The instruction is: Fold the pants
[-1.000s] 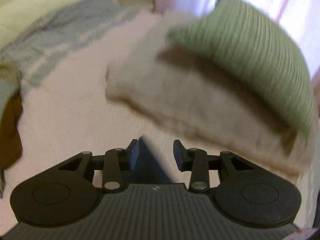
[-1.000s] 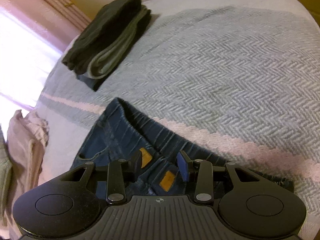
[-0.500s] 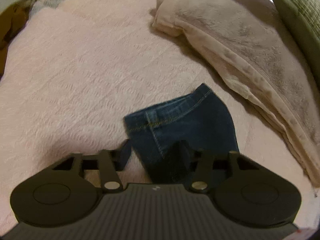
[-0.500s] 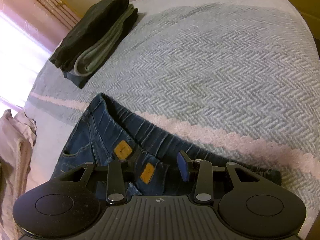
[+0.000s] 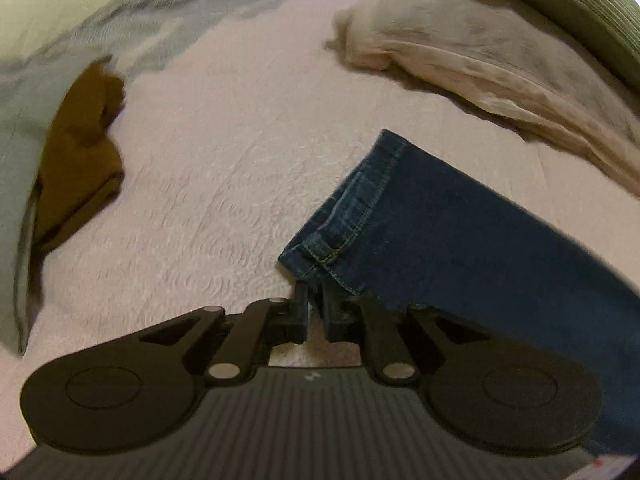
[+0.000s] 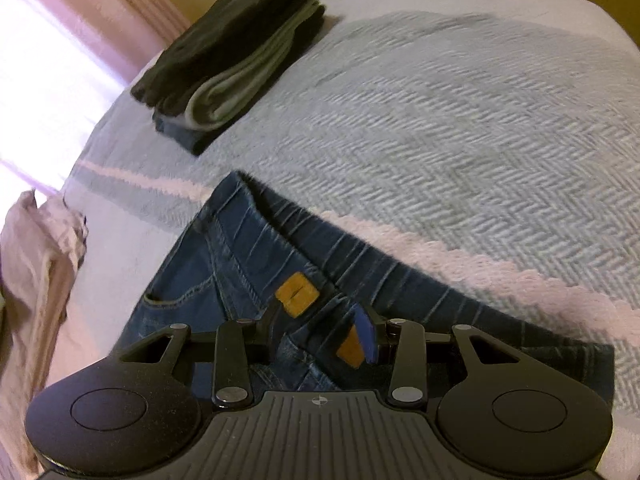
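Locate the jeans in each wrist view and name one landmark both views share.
Left wrist: jeans run from centre to the right edge, hem at the left gripper.
Right wrist: lower centre, waistband under the right gripper.
Shared: beige cloth pile.

1. No words, brand names or numbers can be read in either view.
2. The tan patches [image 6: 298, 294] on the jeans [image 6: 240, 264] waistband, near the right gripper [image 6: 316, 334], carry no legible print.
3. A small red-marked tag [image 5: 610, 462] at the near right corner of the left wrist view is too blurred to read.
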Demonstrator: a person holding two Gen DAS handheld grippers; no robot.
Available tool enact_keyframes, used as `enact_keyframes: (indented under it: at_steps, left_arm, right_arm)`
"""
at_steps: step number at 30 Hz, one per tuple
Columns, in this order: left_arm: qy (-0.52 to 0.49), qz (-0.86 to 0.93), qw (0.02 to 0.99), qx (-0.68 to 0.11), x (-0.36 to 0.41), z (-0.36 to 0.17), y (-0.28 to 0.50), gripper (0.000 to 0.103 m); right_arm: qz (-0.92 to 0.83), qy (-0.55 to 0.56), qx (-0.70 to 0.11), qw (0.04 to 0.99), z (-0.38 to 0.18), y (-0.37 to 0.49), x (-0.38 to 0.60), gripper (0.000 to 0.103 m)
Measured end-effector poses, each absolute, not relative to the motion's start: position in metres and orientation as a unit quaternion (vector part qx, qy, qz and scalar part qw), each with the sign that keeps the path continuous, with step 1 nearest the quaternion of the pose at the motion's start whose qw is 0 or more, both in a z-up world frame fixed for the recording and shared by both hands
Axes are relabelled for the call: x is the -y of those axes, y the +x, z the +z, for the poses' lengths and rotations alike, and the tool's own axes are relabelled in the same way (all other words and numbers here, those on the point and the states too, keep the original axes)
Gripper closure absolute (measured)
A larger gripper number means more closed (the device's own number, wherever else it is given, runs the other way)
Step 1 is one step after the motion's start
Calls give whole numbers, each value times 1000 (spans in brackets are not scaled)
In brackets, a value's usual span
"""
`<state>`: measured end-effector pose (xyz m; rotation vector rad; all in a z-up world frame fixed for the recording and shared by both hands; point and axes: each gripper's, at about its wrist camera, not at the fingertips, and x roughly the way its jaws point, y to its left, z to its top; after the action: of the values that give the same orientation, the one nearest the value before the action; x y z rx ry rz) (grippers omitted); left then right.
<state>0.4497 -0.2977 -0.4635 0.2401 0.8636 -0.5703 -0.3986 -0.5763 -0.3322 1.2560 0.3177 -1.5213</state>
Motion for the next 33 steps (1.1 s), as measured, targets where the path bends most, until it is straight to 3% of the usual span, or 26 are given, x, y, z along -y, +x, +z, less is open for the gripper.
enact_keyframes:
  at_steps: [2,6,10,22,24,25,26,30,33]
  left_arm:
    - [101,-255,860,-429,300,-454,454,94]
    - [103,-226,877,-411,287,-415,457,83]
    - [41,-214,874,-435,264,-383,445,79]
    - [-23,-228,865,-447,252,-343,291,75]
    - [-26,-222,864,-452,250,-343,260,74]
    - [-27,-218,863,-456,250,-345,246,74]
    - [-28,-213,861,-460,249,-347,233,74]
    - [-20,-197,862,-466,244,-350,188,74]
    - [-6,-181,864,-470,239,-351,163,74]
  right_arm:
    - [-634,512,-147,561,-327,-400,582,66]
    - [-608,472,-174,614,-316,-408,599,66]
    - [-539,481,-163,672,-325,-419,625,66]
    - [-366,534,-175,742,-395,-434,745,67]
    - [-322,535,-173,761,-399,-433,761,76]
    - [-309,530,-171,771,-399,-432,767,85]
    - [-307,525,-171,775,-397,-432,772,103]
    - [-334,450,-177,809,-378,-430,776,103]
    - [-360,480,-245,762,-414,-422,788,102]
